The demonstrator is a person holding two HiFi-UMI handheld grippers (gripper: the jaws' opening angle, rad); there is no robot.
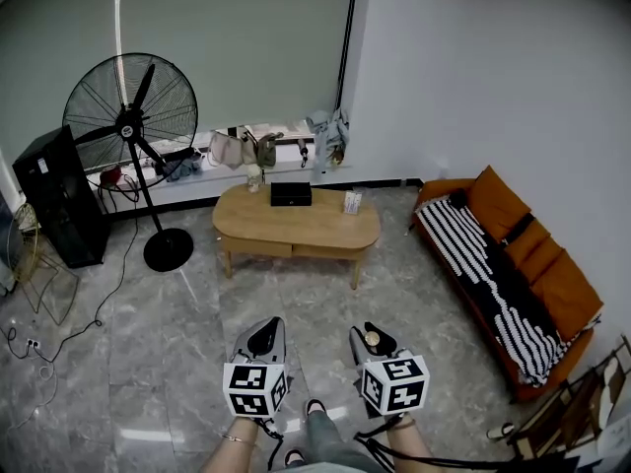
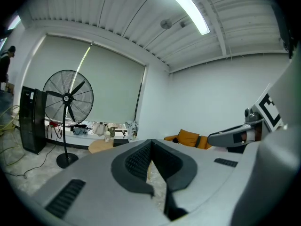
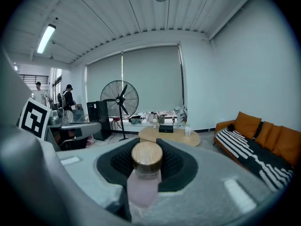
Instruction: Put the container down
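One table (image 1: 320, 229) beyond container (image 3: 146, 160) in right claw (image 1: 371, 342), between fan (image 1: 130, 116) and sofa (image 1: 513, 274).

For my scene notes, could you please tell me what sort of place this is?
Probably a lounge or living-room corner: an orange sofa, an oval wooden coffee table and a standing fan on a tiled floor.

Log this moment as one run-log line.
left hand-held gripper: shut, empty | right hand-held gripper: shut on container | container: wooden lid, not yet set down | coffee table: ahead, across floor
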